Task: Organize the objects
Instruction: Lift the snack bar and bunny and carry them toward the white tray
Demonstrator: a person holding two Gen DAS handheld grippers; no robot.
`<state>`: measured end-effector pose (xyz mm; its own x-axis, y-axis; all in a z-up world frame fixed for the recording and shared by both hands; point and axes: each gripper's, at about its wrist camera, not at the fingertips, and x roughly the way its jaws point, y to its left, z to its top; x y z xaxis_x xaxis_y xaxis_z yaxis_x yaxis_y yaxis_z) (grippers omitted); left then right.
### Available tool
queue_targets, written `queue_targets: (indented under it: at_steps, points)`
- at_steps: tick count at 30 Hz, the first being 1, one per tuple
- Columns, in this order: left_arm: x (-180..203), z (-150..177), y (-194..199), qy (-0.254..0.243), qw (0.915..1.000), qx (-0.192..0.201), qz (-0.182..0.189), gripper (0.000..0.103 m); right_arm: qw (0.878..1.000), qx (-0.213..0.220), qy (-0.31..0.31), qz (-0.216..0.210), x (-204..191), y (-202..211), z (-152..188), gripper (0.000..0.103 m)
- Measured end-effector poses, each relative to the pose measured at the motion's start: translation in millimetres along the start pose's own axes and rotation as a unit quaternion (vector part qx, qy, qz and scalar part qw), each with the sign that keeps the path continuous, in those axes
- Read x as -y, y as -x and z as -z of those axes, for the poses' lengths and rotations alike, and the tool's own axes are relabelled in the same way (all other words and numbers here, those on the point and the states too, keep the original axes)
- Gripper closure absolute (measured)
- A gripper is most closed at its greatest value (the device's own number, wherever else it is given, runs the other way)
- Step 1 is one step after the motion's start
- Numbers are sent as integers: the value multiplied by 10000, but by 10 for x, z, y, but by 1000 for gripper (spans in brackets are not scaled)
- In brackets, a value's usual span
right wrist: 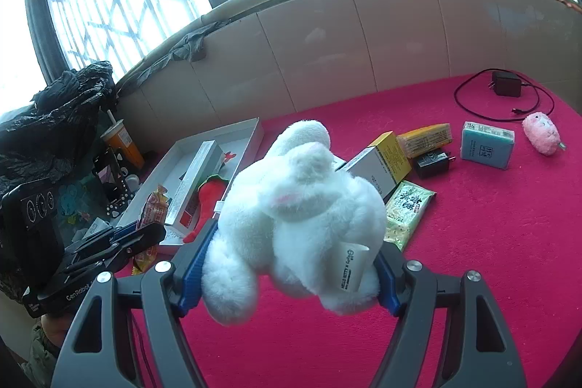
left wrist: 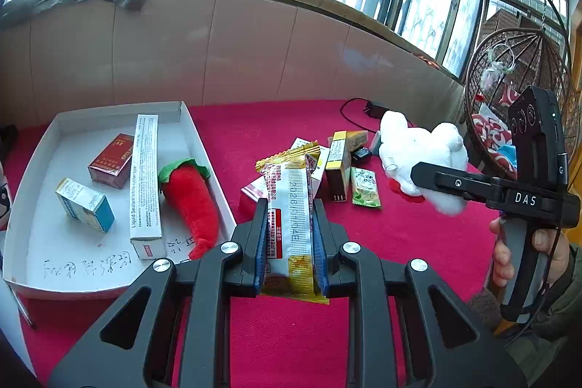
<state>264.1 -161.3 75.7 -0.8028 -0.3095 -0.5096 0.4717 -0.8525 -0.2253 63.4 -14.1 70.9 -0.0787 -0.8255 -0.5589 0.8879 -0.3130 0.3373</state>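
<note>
My left gripper (left wrist: 289, 235) is shut on a white, red and yellow snack packet (left wrist: 291, 224), held upright above the red cloth, just right of the white tray (left wrist: 203, 140). The tray holds a red plush chili (left wrist: 191, 199), a long sealant box (left wrist: 145, 177), a red box (left wrist: 111, 160) and a blue box (left wrist: 85, 204). My right gripper (right wrist: 291, 264) is shut on a white plush rabbit (right wrist: 298, 206), lifted above the cloth. The rabbit also shows in the left wrist view (left wrist: 422, 155), and the packet in the right wrist view (right wrist: 151, 224).
On the red cloth (right wrist: 473, 242) lie a yellow-grey box (right wrist: 378, 166), a green sachet (right wrist: 405, 213), an orange packet (right wrist: 427, 135), a black plug (right wrist: 433, 162), a teal box (right wrist: 487, 144), a pink plush (right wrist: 542, 133) and a charger with cable (right wrist: 505, 84). A wicker chair (left wrist: 516, 90) stands right.
</note>
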Motion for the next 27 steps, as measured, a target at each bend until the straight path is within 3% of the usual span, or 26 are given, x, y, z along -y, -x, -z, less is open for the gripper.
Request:
queue_targets:
  at_steps: [27]
  points:
    - [-162, -25, 93, 238, 9993, 217, -169, 82, 9998, -4, 173, -133, -217, -70, -39, 28]
